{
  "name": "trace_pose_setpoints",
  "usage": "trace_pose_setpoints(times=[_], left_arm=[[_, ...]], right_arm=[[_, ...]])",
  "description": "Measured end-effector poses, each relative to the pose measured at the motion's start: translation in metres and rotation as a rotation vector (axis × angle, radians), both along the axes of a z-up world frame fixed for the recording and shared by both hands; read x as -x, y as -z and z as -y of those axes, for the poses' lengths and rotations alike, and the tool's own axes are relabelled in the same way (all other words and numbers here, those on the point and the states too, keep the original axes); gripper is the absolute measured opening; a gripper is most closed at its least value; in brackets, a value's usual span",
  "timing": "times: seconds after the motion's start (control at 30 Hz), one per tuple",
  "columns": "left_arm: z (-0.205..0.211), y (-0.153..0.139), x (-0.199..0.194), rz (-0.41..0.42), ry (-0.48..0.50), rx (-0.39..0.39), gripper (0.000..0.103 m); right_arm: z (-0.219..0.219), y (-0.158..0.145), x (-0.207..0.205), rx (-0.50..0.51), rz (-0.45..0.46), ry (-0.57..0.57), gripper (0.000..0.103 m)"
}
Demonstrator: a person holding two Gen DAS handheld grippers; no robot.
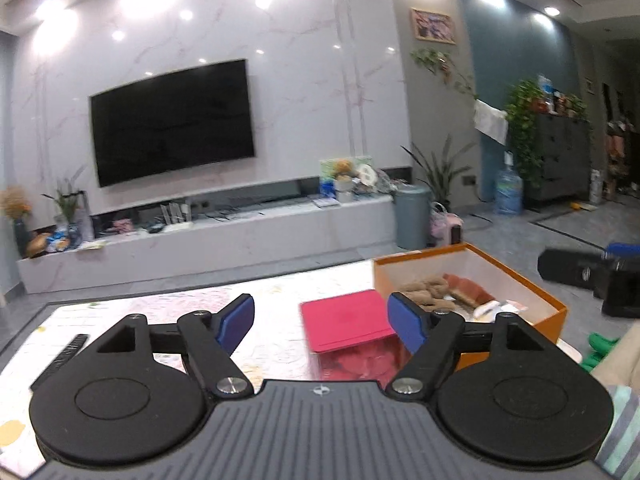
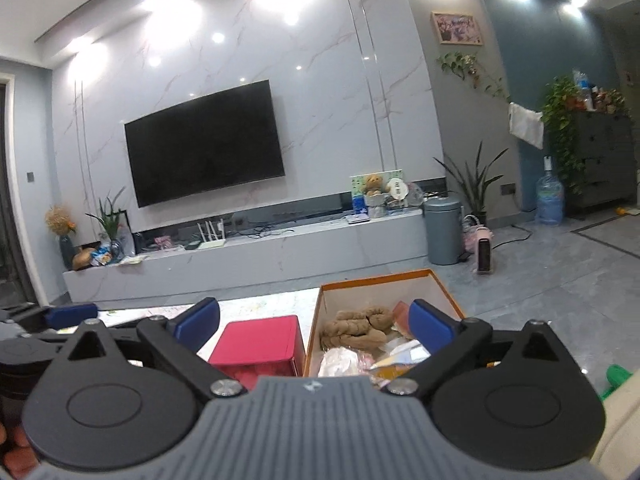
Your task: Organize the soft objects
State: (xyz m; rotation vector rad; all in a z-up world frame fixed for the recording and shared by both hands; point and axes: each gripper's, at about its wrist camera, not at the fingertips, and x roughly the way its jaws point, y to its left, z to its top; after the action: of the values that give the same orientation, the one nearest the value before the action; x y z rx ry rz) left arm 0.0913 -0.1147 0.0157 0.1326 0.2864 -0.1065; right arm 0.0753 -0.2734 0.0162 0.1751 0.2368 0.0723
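Observation:
An open orange box (image 1: pixel 556 306) stands on the table at the right; it also shows in the right wrist view (image 2: pixel 444 286). Inside lie a tan knitted soft item (image 1: pixel 426 290) (image 2: pixel 362 326), a red cloth (image 1: pixel 468 290) and pale packets (image 2: pixel 340 360). A closed red box (image 1: pixel 344 320) (image 2: pixel 260 340) stands left of it. My left gripper (image 1: pixel 322 320) is open and empty, above the table before the red box. My right gripper (image 2: pixel 316 322) is open and empty, above the near side of both boxes.
A black remote (image 1: pixel 60 360) lies on the patterned table (image 1: pixel 160 316) at the left. Beyond the table are grey floor, a TV cabinet (image 1: pixel 240 236) and a grey bin (image 1: pixel 412 216). A green object (image 1: pixel 598 346) and striped fabric sit at the right.

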Motion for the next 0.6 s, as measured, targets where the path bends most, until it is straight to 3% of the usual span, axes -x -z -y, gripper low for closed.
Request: trace_pose_setpoints(times=[0.3, 0.6], left_arm=[[-0.027, 0.020, 0.008, -0.094, -0.092, 0.037, 0.094], [-0.042, 0.038, 0.016, -0.188, -0.080, 0.053, 0.094]], right_arm=[[-0.035, 0.026, 0.017, 0.024, -0.051, -0.009, 0.100], [-0.045, 0.043, 0.013, 0.068, -0.133, -0.011, 0.100]])
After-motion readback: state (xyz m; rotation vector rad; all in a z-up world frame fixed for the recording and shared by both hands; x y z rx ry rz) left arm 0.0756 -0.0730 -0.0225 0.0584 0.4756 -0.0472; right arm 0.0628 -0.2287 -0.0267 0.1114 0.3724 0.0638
